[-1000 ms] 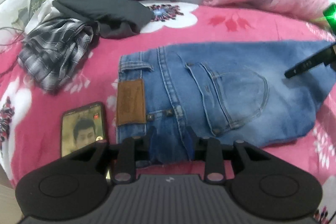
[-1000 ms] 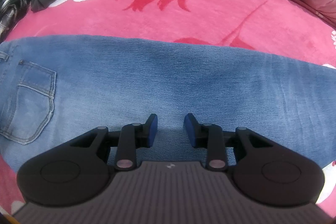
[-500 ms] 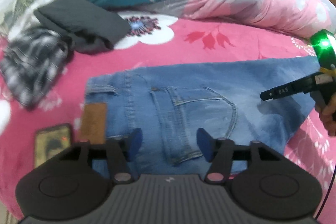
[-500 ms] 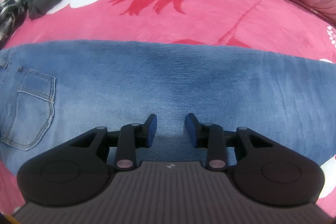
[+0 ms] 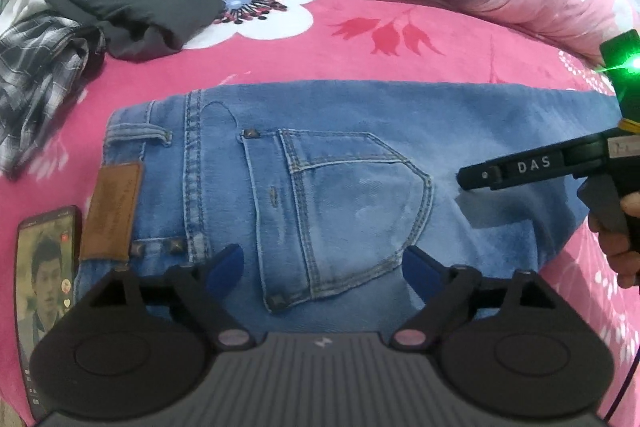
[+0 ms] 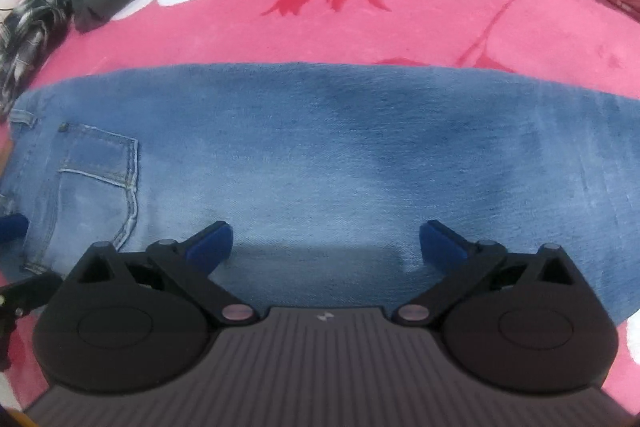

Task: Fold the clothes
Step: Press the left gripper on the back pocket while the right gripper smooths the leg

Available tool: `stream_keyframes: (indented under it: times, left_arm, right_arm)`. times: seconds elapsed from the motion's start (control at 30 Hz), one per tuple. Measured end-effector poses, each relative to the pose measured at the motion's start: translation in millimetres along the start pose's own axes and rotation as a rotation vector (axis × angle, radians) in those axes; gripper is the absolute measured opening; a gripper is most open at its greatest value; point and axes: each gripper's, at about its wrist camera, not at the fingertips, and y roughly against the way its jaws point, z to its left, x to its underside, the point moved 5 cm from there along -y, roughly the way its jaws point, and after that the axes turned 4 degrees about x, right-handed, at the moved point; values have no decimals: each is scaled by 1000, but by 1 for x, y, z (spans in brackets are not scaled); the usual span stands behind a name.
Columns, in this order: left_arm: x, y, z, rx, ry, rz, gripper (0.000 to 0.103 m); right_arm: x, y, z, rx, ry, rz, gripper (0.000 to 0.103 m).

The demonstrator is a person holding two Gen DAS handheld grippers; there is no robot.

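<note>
Jeans: lying flat on the bed, long axis running left–right, waistband left. Left gripper hovering over the pocket end, right gripper over the leg; both fingers spread apart, holding nothing.

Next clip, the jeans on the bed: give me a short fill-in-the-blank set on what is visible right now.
1. The jeans lie flat on a floral blanket whose main colour is ____.
2. Both the left gripper and the right gripper have their jaws ____.
3. Beside the jeans' brown leather patch lies a ____ with its screen lit.

Missing words: pink; open; phone
</note>
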Motion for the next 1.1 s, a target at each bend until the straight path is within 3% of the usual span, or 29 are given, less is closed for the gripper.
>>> stream_keyframes:
  times: [0.73,0.93,1.1]
  left_arm:
    - [-5,-2,6,56,129,8,102]
    - [-9,-3,6,47,142,20,102]
    - [-20,3,4,90,169,28,102]
  right_arm:
    - [3,-1,2,14,-59,-28,102]
    - [3,-1,3,13,-49,-33,102]
    - [2,2,4,35,-51,-22,102]
